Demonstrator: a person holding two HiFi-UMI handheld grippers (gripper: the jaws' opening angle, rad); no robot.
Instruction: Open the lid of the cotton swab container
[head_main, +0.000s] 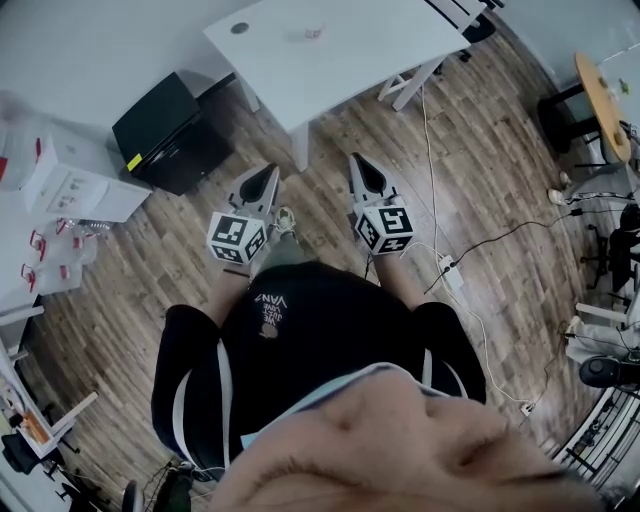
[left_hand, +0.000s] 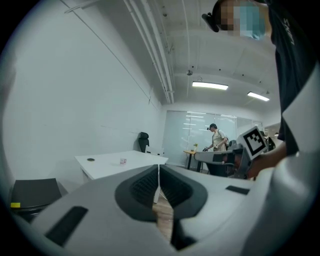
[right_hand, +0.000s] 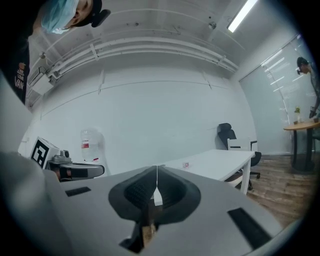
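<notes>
The cotton swab container (head_main: 312, 33) is a small clear tub with a pinkish label. It stands on the white table (head_main: 380, 50), well ahead of both grippers. In the left gripper view the container (left_hand: 122, 161) is small and far off on the table top (left_hand: 107, 166), and in the right gripper view it (right_hand: 186, 164) looks the same. My left gripper (head_main: 268, 170) and right gripper (head_main: 357, 159) are held side by side above the wooden floor, short of the table's near edge. The left gripper's jaws (left_hand: 159, 168) meet with nothing between them. The right gripper's jaws (right_hand: 157, 170) are also together and empty.
A dark round disc (head_main: 239, 28) lies on the table's left part. A black cabinet (head_main: 170, 130) and white boxes (head_main: 70, 185) stand to the left. Cables and a power strip (head_main: 450, 268) run over the floor at right. An office chair (right_hand: 227, 134) stands behind the table, and a person (left_hand: 216, 137) is far off.
</notes>
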